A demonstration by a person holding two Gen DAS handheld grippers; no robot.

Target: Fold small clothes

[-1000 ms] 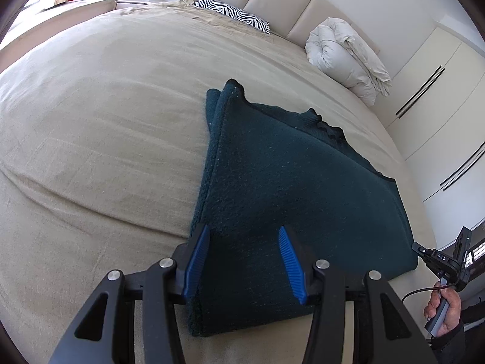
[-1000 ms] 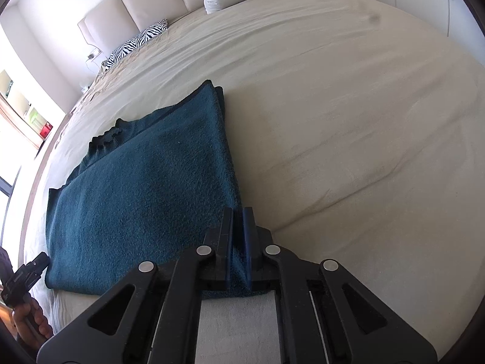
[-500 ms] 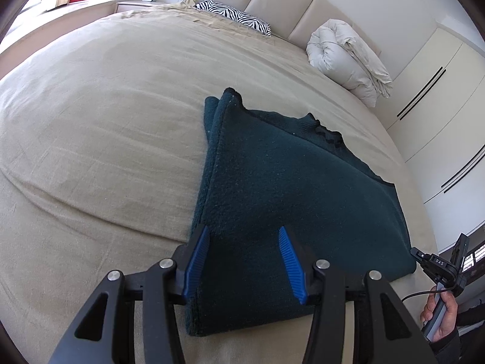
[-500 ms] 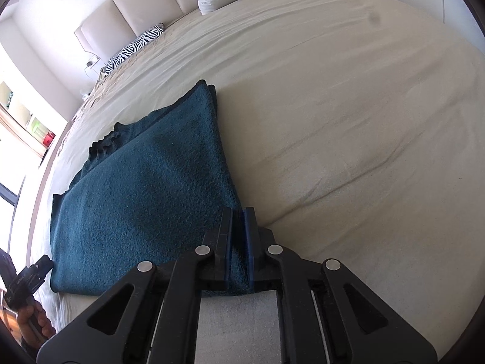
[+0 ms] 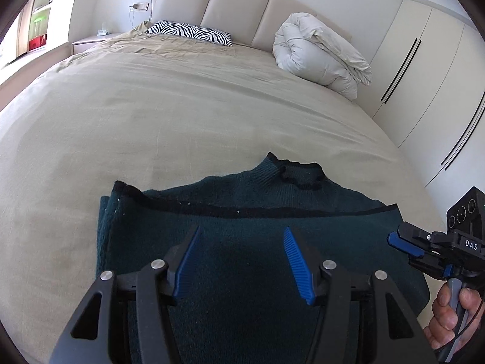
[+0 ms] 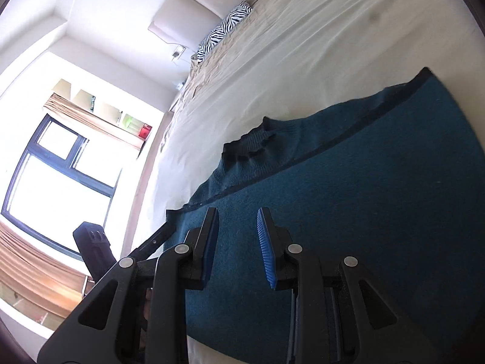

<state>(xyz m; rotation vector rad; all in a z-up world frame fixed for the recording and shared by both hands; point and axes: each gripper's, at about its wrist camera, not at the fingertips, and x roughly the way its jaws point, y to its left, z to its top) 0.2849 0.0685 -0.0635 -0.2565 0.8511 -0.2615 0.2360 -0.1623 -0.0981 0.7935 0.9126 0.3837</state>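
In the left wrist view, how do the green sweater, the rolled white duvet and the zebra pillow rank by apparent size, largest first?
1. Green sweater, though it lies nearest the camera.
2. Rolled white duvet.
3. Zebra pillow.
The duvet and pillow lie far back, so their true sizes are unsure.

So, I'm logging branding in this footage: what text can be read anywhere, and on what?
"DAS": white letters on the black body of the right gripper, seen from the left wrist.
Nothing else is legible; the sweater shows no label.
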